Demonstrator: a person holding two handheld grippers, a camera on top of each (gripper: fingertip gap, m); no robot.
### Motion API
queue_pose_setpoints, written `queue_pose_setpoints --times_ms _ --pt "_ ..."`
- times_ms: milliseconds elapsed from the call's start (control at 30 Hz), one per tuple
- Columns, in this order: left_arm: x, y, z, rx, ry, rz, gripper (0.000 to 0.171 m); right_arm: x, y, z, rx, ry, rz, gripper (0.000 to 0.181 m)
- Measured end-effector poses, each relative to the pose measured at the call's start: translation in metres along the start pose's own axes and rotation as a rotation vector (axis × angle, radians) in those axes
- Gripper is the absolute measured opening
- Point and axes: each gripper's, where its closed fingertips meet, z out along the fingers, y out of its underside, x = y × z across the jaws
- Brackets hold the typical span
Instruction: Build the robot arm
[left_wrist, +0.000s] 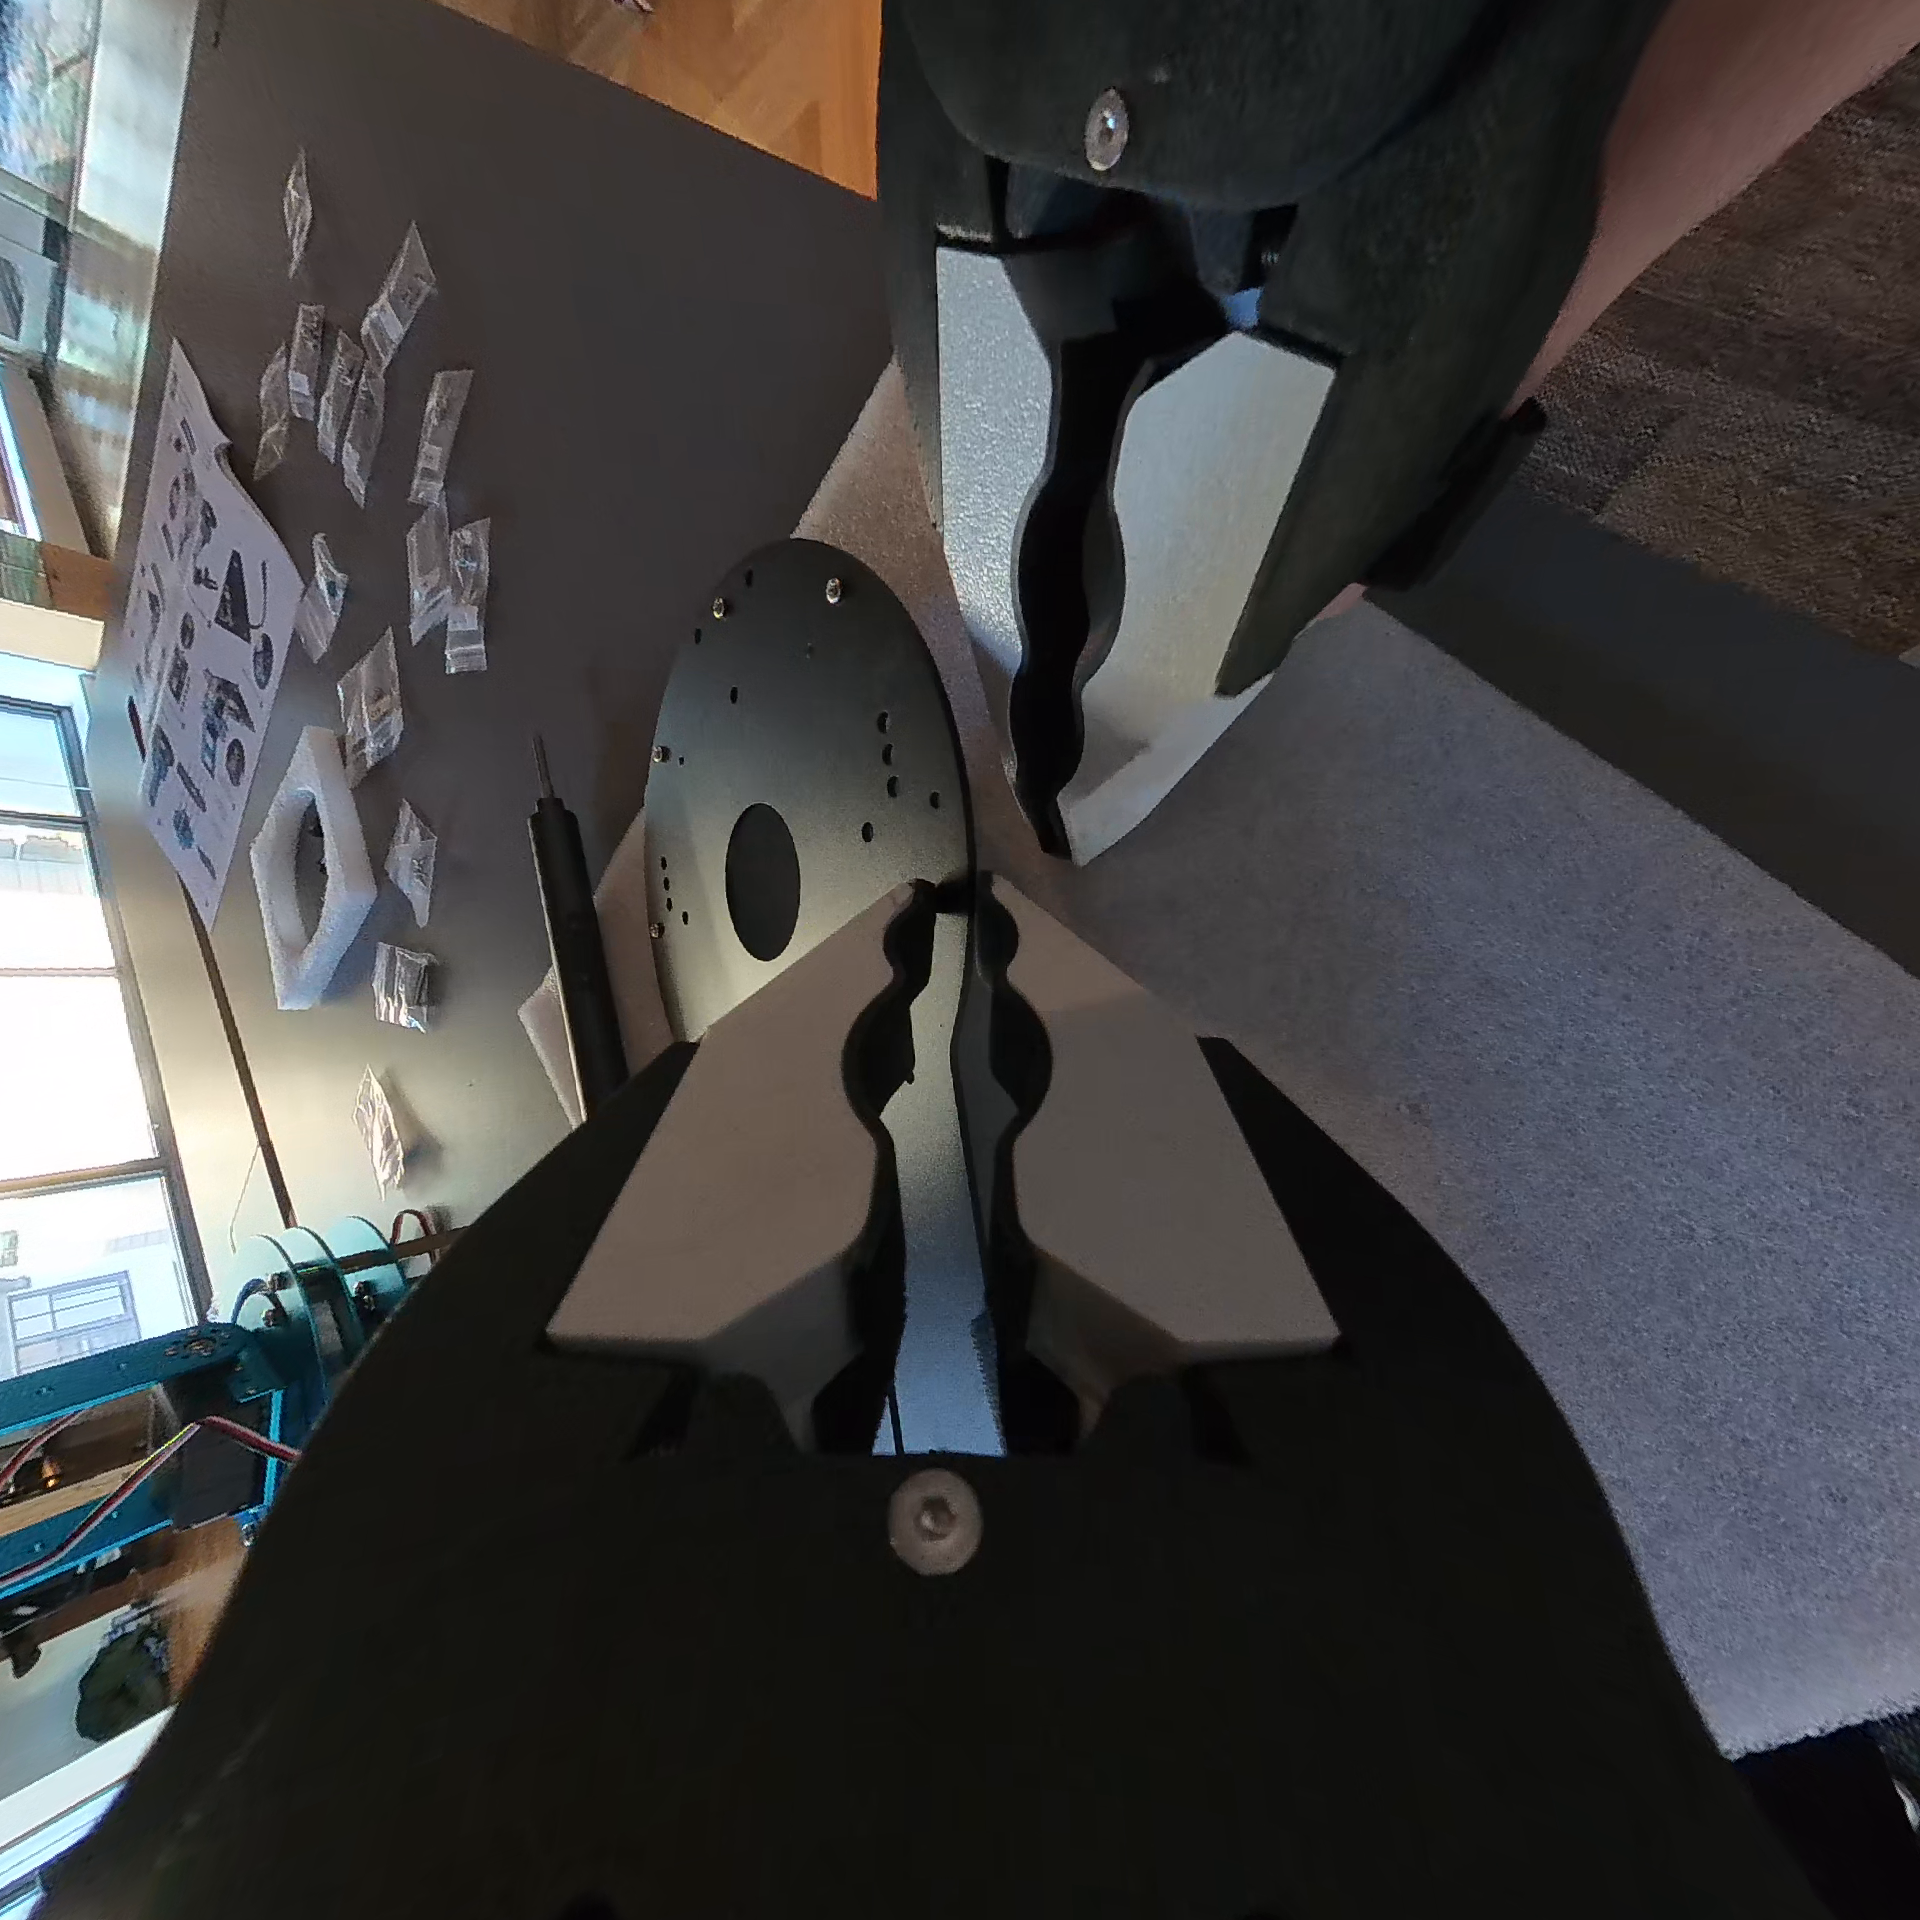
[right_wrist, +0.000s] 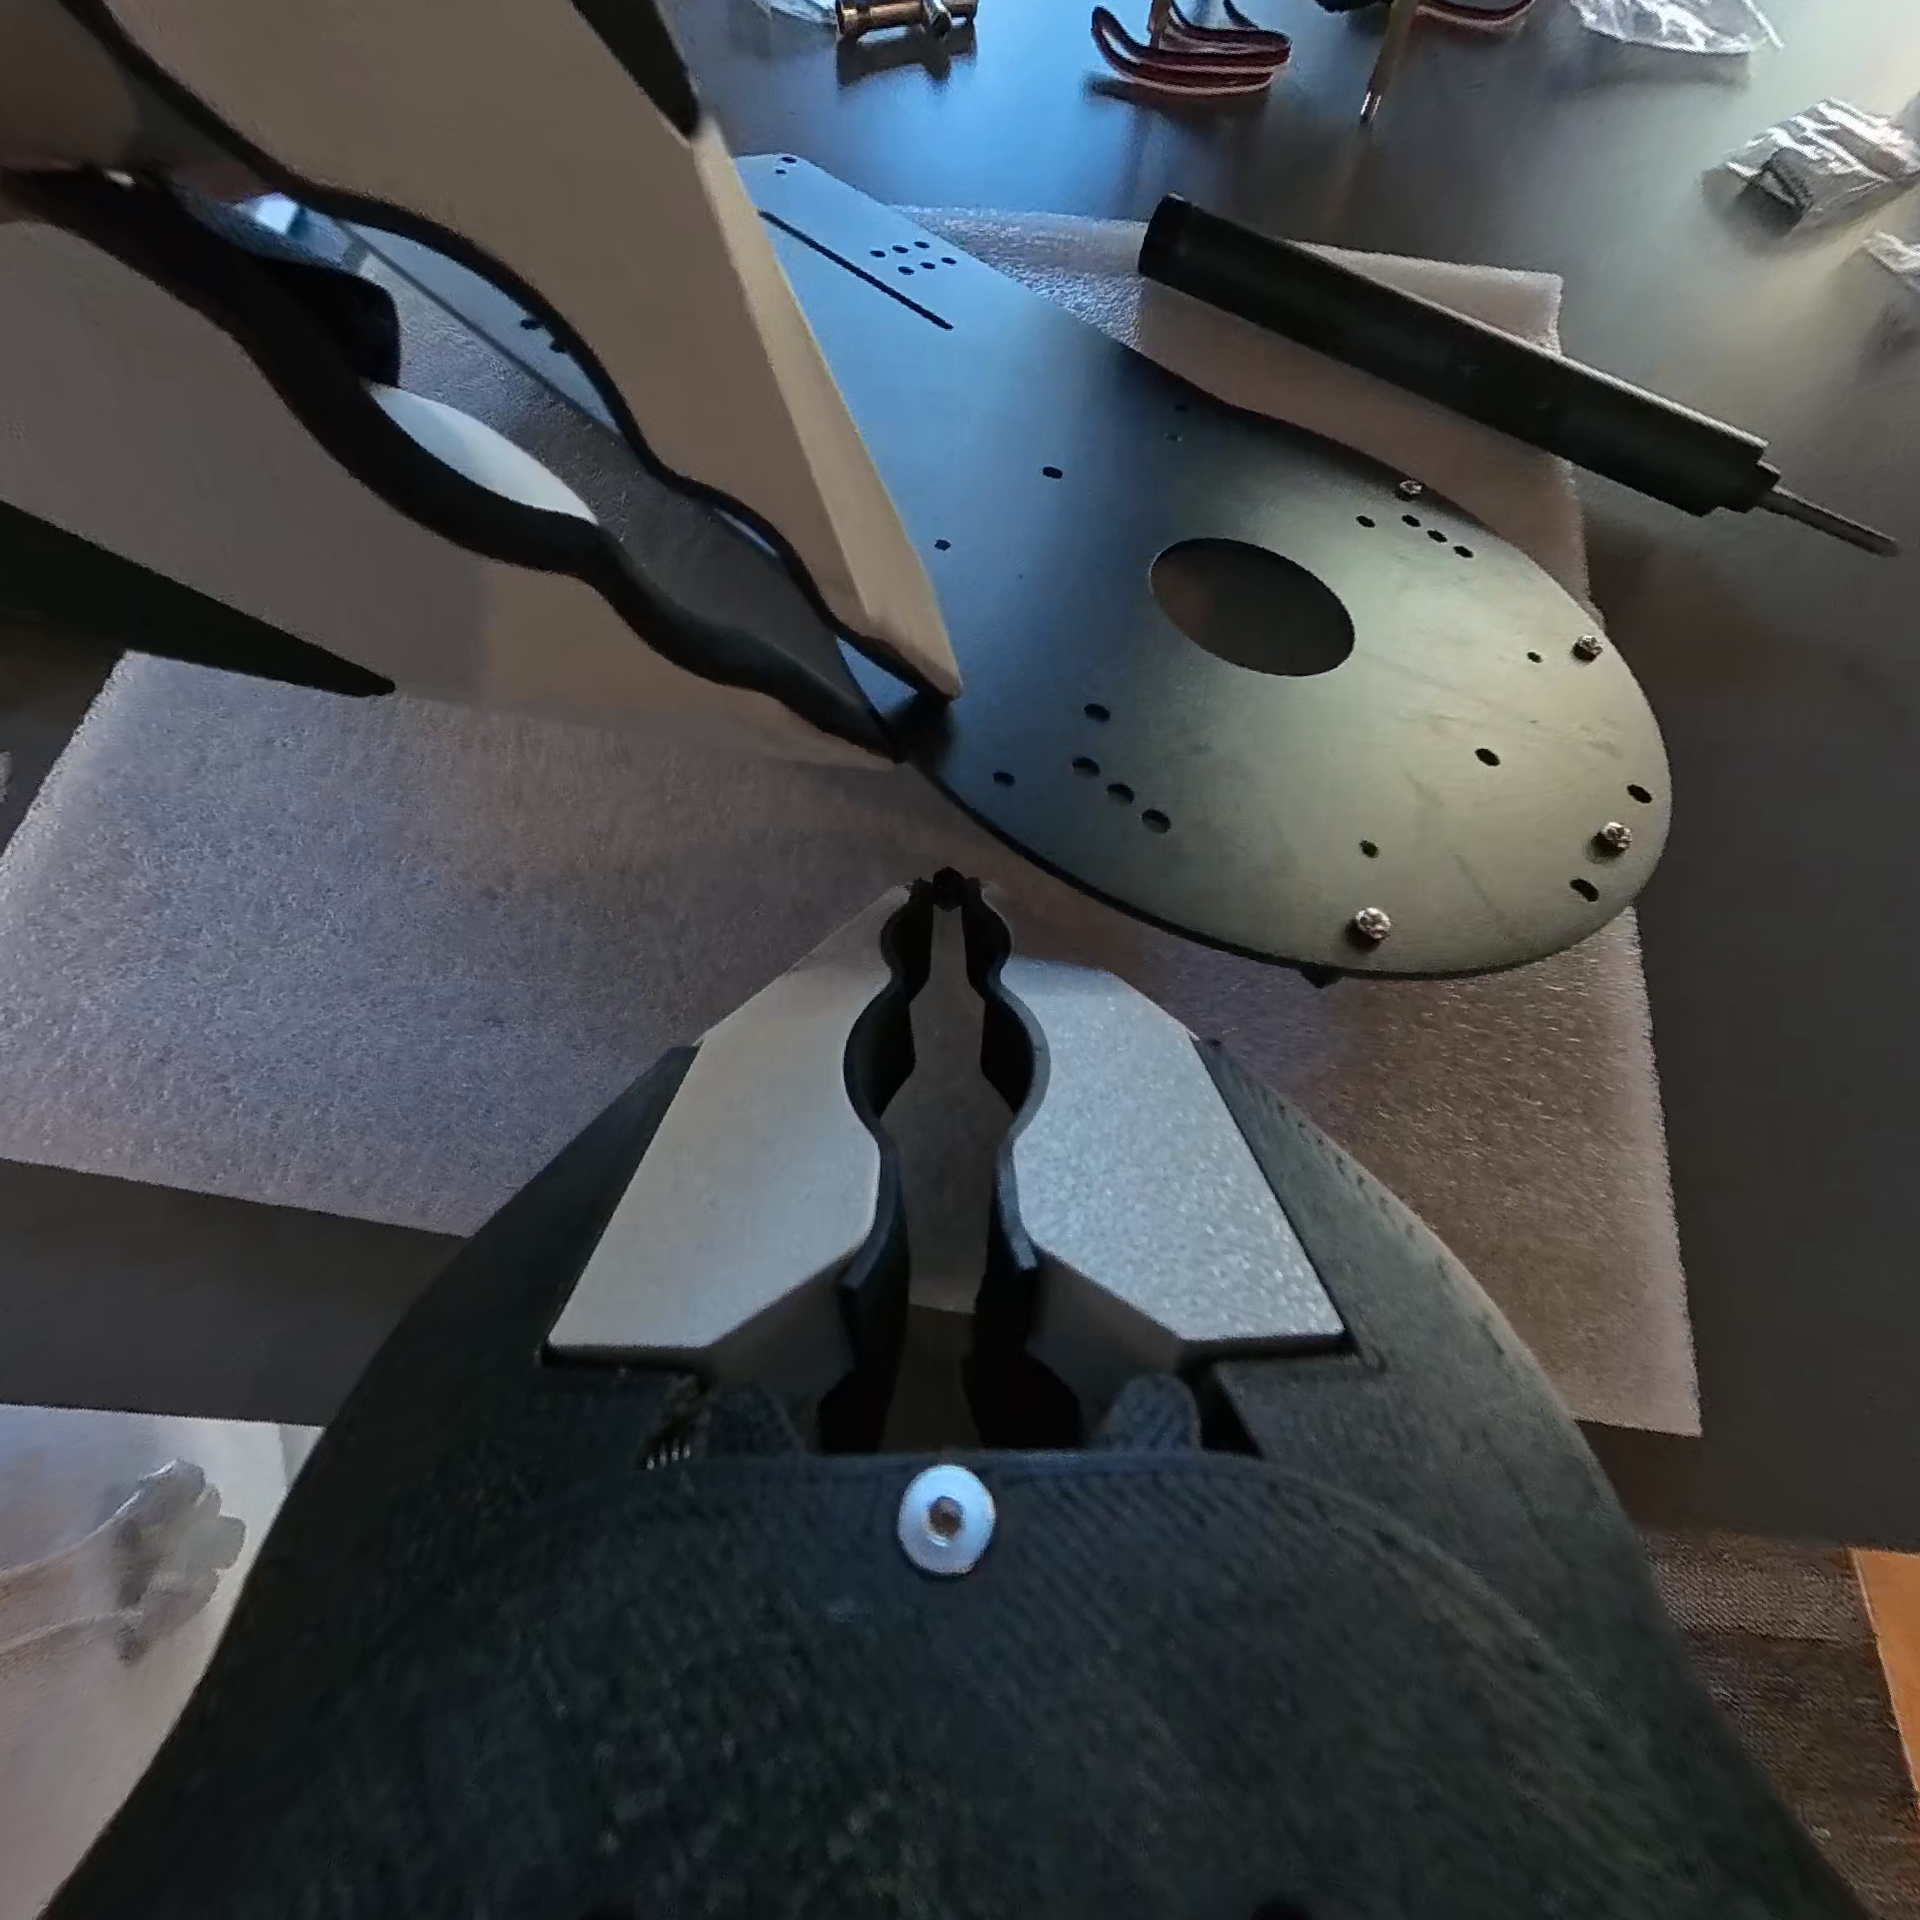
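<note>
A black metal plate (left_wrist: 810, 727) with a round end, a large hole and several small holes lies on a grey foam sheet (left_wrist: 1455, 1039). My left gripper (left_wrist: 951, 888) is shut on the plate's edge, with the plate running between its fingers. The right wrist view shows the same grip (right_wrist: 904, 727) on the plate (right_wrist: 1299, 779). My right gripper (right_wrist: 945, 883) is shut on a small black part at its tips. It hovers over the foam sheet (right_wrist: 312, 883), just short of the plate's near edge. In the left wrist view the right gripper (left_wrist: 1060, 847) points down beside the plate.
A black screwdriver (right_wrist: 1455, 353) lies beyond the plate, also in the left wrist view (left_wrist: 571, 914). Several small clear bags (left_wrist: 364, 416), a printed sheet (left_wrist: 197, 644) and a white foam block (left_wrist: 296, 966) lie on the dark table (left_wrist: 623, 312). A blue robot arm (left_wrist: 156, 1382) stands at its end. My left and right fingertips are right by each other.
</note>
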Motion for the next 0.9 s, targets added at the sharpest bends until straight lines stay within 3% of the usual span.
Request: queue_pose_setpoints --times_ms 333,500,667,767,900 --pt "0.005 0.002 0.004 -0.006 0.008 0.001 0.006 0.0 0.001 -0.004 0.02 -0.034 0.029 0.015" --pt "0.007 0.003 0.006 -0.011 0.0 0.009 0.006 0.0 0.009 -0.022 -0.002 -0.017 0.0 0.017" --pt "0.006 0.004 0.006 -0.01 -0.016 0.002 0.006 0.008 0.0 -0.042 0.136 -0.007 0.002 0.015" --pt "0.006 0.004 0.006 -0.006 -0.022 -0.008 0.006 0.006 -0.004 -0.036 0.182 -0.029 0.019 0.014" --pt "0.006 0.004 0.006 -0.009 -0.02 -0.02 0.006 0.008 0.0 -0.021 0.079 0.012 -0.012 0.007"
